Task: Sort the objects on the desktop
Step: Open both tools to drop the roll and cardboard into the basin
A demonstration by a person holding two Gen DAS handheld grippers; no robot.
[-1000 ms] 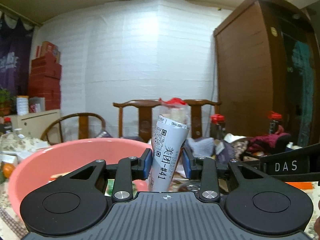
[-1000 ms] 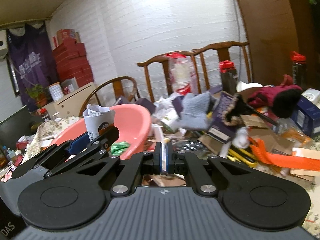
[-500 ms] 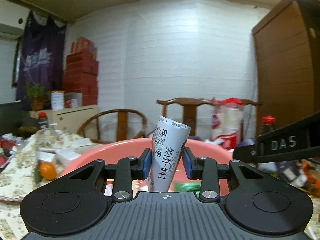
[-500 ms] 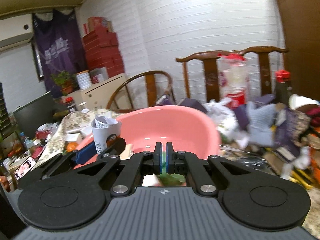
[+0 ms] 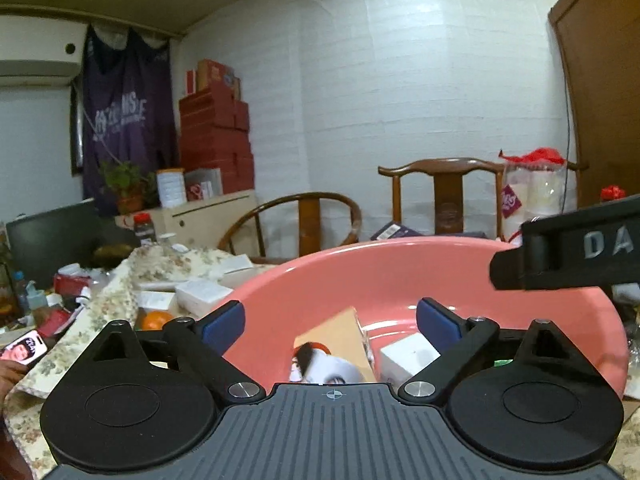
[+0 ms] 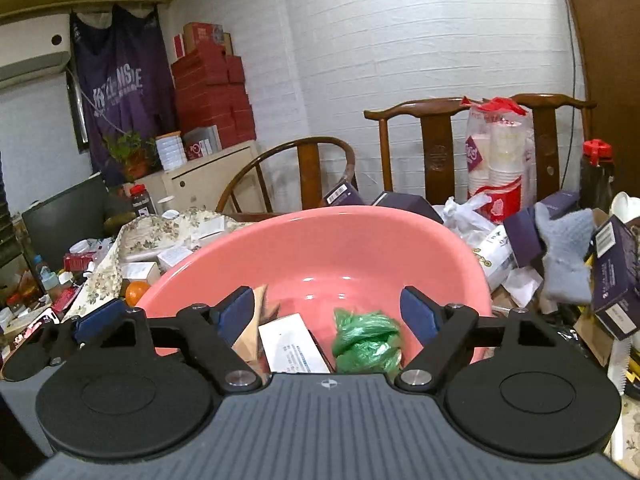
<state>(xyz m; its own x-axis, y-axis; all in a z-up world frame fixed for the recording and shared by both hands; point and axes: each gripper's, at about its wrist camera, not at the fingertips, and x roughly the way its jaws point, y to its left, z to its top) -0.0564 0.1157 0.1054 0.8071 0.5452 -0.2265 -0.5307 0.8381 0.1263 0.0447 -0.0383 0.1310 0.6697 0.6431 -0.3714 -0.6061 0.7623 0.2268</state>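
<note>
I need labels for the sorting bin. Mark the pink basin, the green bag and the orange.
pink basin (image 6: 360, 240), right wrist view, inner back wall.
green bag (image 6: 366, 338), right wrist view, crumpled middle.
orange (image 5: 154, 320), left wrist view, its top.

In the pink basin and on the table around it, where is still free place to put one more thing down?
Free: the far inner half of the pink basin, beyond the green bag and the white box. Crowded: the basin's near part; the table right of it, with purple boxes and a grey cloth; the left side, around the orange.
</note>
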